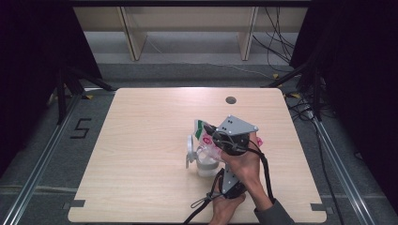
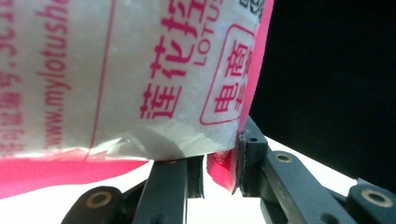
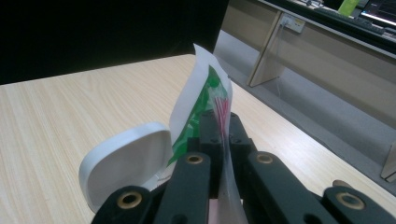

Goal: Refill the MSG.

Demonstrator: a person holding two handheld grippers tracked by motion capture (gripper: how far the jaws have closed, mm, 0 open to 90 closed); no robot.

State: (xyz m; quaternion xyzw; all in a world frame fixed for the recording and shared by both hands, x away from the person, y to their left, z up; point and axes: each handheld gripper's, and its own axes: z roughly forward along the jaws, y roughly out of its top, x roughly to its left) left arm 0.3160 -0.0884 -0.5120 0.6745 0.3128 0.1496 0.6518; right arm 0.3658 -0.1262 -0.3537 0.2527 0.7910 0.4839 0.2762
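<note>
Black jaws of the left gripper (image 2: 219, 175) sit closest to its camera, closed on the pink bottom corner of the bag (image 2: 140, 74), which hangs just above them with red print across clear film. Right gripper (image 3: 223, 140) is also clamped on the bag (image 3: 205, 100), its jaws pinching the top edge where the green and white strip stands up past the tips.

High view: both grippers meet over the near-middle of the table (image 1: 141, 140). Right gripper (image 1: 217, 136) is on top under its grey plate, held by the right hand (image 1: 244, 161); left gripper (image 1: 225, 176) comes in from below it, its jaws hidden by that hand. Bag (image 1: 202, 129) is stretched between them, lifted and tilted over a white container (image 1: 205, 164) directly beneath the right gripper. Container's lid (image 3: 128, 163) is flipped open, standing up just left of the right jaws.

Step, as I judge it: pouring or emptying the bag into the container, bag held at two ends. Contents not visible, so can't tell how far along.

Next move probably calls for raising the left-held corner higher while keeping the mouth over the opening, both grips kept firm, no nudging the lid or tipping the container.
</note>
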